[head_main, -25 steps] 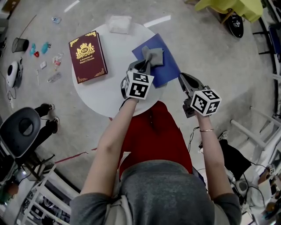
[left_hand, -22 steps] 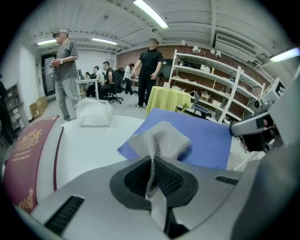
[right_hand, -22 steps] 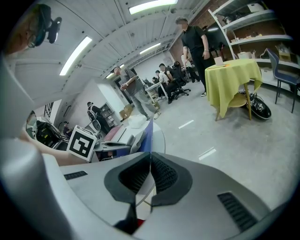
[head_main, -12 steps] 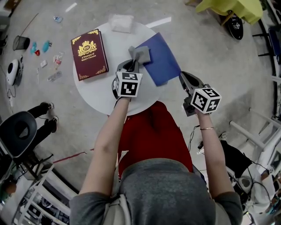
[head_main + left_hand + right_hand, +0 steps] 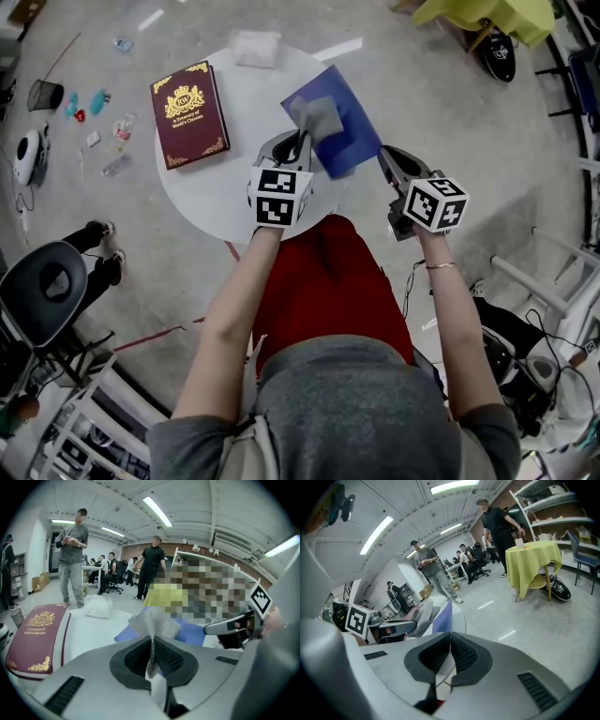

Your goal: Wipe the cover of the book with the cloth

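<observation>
Left gripper [image 5: 298, 141]: jaws closed on the lower edge of the grey cloth [image 5: 317, 114]; in the left gripper view the mesh weave fans out above the pinch point [image 5: 151, 660].
Cloth: over the near half of the blue book [image 5: 352, 136] as seen from the head; whether it rests on the cover or hangs just above it is hard to tell from these angles.
Right gripper [image 5: 386, 157]: jaws drawn together, and in its own view [image 5: 450, 648] a thin blue edge [image 5: 443, 616] rises from between the pads, so it appears to be pinching the blue book's near right corner.
Blue book: at the right side of the round white table [image 5: 225, 197], lying askew, its right part reaching past the table's rim.
Red book [image 5: 188, 114]: flat on the table's left side, gold crest and corner ornaments facing up, well apart from both grippers; it shows at the left of the left gripper view [image 5: 35, 637].
White crumpled packet [image 5: 255, 49]: at the far edge of the table, beyond both books.
Marker cubes: one on each gripper, left [image 5: 279, 195] and right [image 5: 436, 203], both facing the head camera.
Floor, left: small scattered things [image 5: 94, 103] and a black chair [image 5: 42, 281].
Background: a table under a yellow cloth [image 5: 532, 557], and people standing and sitting further back.
</observation>
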Demonstrator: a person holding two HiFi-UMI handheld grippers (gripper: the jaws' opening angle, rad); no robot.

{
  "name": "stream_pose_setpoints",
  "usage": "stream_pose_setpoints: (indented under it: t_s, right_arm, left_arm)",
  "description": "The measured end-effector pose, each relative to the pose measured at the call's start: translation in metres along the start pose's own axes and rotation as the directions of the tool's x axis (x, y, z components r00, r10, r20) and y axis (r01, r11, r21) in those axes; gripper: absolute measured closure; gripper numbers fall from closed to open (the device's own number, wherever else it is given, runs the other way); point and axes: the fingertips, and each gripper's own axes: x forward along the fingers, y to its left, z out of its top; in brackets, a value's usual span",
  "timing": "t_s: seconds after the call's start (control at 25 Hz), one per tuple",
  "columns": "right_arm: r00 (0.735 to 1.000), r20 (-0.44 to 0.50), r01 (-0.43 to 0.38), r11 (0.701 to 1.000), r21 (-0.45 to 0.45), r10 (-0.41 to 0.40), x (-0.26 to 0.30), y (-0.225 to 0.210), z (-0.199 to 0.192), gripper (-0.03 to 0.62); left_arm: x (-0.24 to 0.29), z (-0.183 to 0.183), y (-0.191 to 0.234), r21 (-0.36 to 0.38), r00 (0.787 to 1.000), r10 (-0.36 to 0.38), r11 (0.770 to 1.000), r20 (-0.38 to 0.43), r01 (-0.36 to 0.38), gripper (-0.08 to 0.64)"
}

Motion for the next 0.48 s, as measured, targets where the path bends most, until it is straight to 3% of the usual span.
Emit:
stream_pose_setpoints:
  t_s: [0.28,0.48]
  right_arm:
    - [1.0,0.003,0.003,1.0,0.003,-0.003,0.001,0.0,-0.001,0.56]
    - [1.0,0.008,0.008,1.0,0.011,-0.008,0.001,-0.001,0.0,0.56]
  left_arm:
    - [0.008,-0.002,-0.066,0.055,0.985,-0.171,0.984,-0.016,0.172,0.535]
    - [0.017,-0.016,-0.092,0.116,0.972,-0.216,0.967,-0.087,0.225,0.535]
